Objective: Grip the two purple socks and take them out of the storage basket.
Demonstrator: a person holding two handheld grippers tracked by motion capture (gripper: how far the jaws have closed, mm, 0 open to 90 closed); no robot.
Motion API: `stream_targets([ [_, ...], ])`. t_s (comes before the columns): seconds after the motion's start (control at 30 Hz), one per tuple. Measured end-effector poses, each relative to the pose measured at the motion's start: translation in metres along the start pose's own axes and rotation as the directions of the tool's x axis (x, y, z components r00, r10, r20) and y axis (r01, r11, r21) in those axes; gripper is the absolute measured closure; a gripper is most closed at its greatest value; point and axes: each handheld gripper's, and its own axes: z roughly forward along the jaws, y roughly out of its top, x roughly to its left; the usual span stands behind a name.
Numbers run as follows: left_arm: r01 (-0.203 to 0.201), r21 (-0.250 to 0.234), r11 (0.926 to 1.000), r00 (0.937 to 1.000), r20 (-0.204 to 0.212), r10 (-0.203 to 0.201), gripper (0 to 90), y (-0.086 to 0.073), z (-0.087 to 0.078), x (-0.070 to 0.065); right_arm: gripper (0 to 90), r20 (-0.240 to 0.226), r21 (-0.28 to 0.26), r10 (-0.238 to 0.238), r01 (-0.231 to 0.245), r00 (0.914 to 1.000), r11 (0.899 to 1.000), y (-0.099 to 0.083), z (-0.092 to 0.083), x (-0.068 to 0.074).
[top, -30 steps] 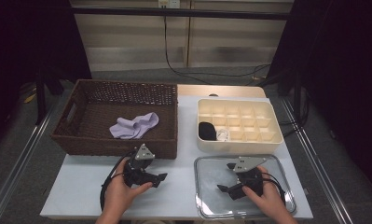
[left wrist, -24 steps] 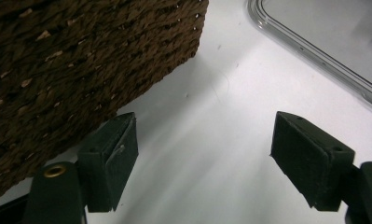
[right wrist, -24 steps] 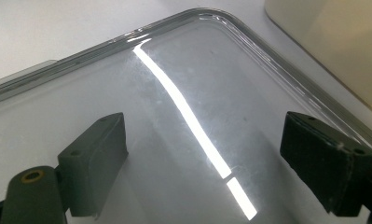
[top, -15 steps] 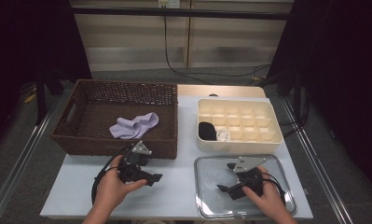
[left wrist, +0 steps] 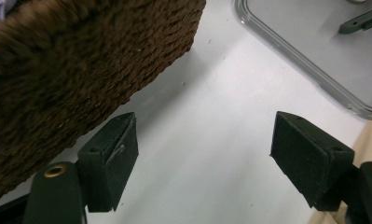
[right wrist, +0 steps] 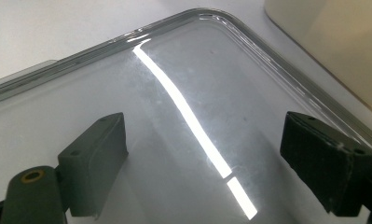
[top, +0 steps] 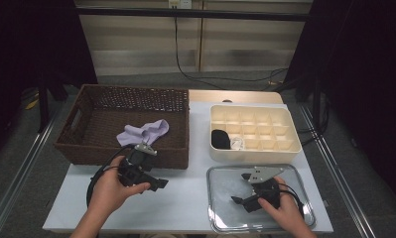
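Observation:
My left gripper [top: 157, 184] sits in a hand just in front of the brown wicker basket [top: 91, 148], its jaws pointing right over the white table. In the left gripper view the left gripper [left wrist: 207, 140] is open and empty, with the basket wall [left wrist: 72, 70] close at the upper left. A lavender cloth [top: 143, 133] lies inside the basket. My right gripper [top: 239, 192] hovers over the clear plastic tray [top: 220, 218]. The right gripper view shows the right gripper [right wrist: 207, 135] open, nothing between its jaws, above the shiny tray [right wrist: 183, 84].
A cream compartment box [top: 280, 146] stands behind the tray, holding a black item [top: 219, 139] and a small white item [top: 237, 143]. The white table [top: 180, 198] ends near the hands. Metal rails run along both sides. Cables trail from both grippers.
The left hand has shifted its gripper a little left and back, closer to the basket's front wall. The right gripper has stayed over the tray.

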Motion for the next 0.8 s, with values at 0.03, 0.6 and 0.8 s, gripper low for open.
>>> stream_targets([
  [0.03,-0.003,0.001,1.0,1.0,-0.001,0.003,23.2,0.002,-0.003,0.0,14.1,0.0,0.0,0.0,0.0,1.0,1.0,0.0,0.0,0.0],
  [0.6,-0.004,-0.011,0.9999,0.9988,-0.049,0.004,23.5,0.034,-0.041,0.015,14.1,0.005,0.0,-0.004,0.004,1.0,1.0,0.0,0.0,0.0],
  [0.8,-0.007,-0.029,0.9996,0.9965,-0.083,0.005,23.5,0.04,-0.041,0.027,14.1,0.005,0.0,-0.004,0.004,1.0,1.0,0.0,0.0,0.0],
])
